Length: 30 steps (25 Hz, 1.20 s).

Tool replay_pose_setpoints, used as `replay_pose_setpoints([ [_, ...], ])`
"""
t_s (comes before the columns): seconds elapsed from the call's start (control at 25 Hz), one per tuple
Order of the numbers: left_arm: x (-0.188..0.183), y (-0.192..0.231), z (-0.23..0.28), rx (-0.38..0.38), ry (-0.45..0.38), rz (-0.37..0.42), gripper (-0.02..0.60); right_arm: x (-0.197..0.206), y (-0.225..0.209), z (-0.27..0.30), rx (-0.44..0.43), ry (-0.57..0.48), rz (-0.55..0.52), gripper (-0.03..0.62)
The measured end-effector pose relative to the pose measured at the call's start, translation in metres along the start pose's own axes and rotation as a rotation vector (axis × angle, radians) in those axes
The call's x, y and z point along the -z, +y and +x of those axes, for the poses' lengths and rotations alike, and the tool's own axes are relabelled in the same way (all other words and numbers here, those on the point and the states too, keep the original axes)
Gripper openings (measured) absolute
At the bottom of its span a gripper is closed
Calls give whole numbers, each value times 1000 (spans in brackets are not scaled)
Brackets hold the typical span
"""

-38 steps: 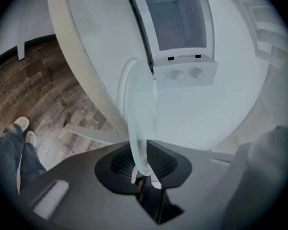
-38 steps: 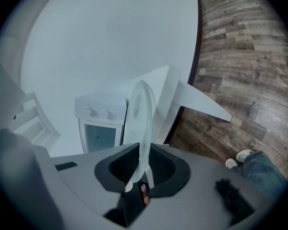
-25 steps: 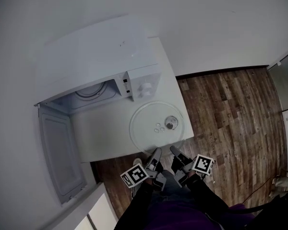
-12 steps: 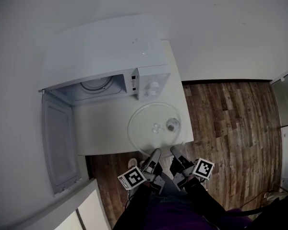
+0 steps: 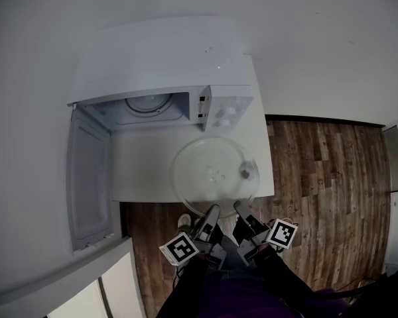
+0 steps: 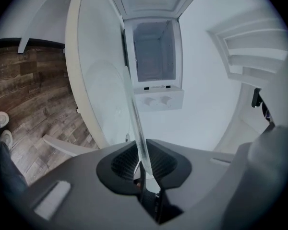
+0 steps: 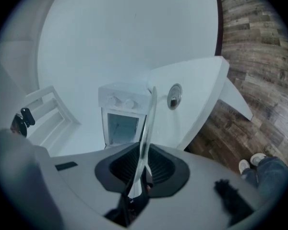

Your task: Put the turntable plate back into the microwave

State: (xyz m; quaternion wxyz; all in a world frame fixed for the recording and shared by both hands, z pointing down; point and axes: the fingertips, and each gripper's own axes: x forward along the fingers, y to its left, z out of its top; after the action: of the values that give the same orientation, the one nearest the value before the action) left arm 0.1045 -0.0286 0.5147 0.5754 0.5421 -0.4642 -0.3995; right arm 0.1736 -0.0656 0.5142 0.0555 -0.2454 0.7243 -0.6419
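The clear glass turntable plate point(image 5: 212, 174) hovers over the front of the white table point(image 5: 139, 171), its near rim past the table's edge. My left gripper point(image 5: 212, 212) and right gripper point(image 5: 241, 209) are both shut on that near rim, side by side. In the left gripper view the plate's rim point(image 6: 134, 114) runs edge-on into the left gripper point(image 6: 143, 161). The right gripper view shows the same rim point(image 7: 149, 128) pinched in the right gripper point(image 7: 144, 166). The white microwave point(image 5: 166, 71) stands at the back of the table, its door point(image 5: 89, 174) swung open to the left and its cavity point(image 5: 149, 108) showing.
A round metal grommet point(image 7: 174, 96) sits in the tabletop near the right edge, under the plate. Wooden floor point(image 5: 318, 177) lies to the right and in front. A white cabinet point(image 5: 86, 290) stands at the lower left. A person's shoe point(image 5: 184, 222) shows below the table.
Both grippers have risen a little with the plate still in their grip, and the plate looks larger and nearer. The head view has swung so the microwave sits more central.
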Motion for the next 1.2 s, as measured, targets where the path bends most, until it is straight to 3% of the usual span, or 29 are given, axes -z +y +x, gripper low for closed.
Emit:
replay_pose_setpoints([
  [0.28, -26, -13, -36, 0, -116, 42, 55, 30, 29, 22, -81, 114, -20, 58],
  [0.6, -59, -23, -73, -2, -220, 154, 61, 59, 63, 49, -150, 221, -75, 58],
  [0.8, -78, -37, -79, 8, -267, 178, 61, 64, 82, 65, -196, 239, -99, 60],
  [1.2, -120, -52, -75, 38, -279, 235, 63, 62, 105, 101, -226, 218, -140, 60],
])
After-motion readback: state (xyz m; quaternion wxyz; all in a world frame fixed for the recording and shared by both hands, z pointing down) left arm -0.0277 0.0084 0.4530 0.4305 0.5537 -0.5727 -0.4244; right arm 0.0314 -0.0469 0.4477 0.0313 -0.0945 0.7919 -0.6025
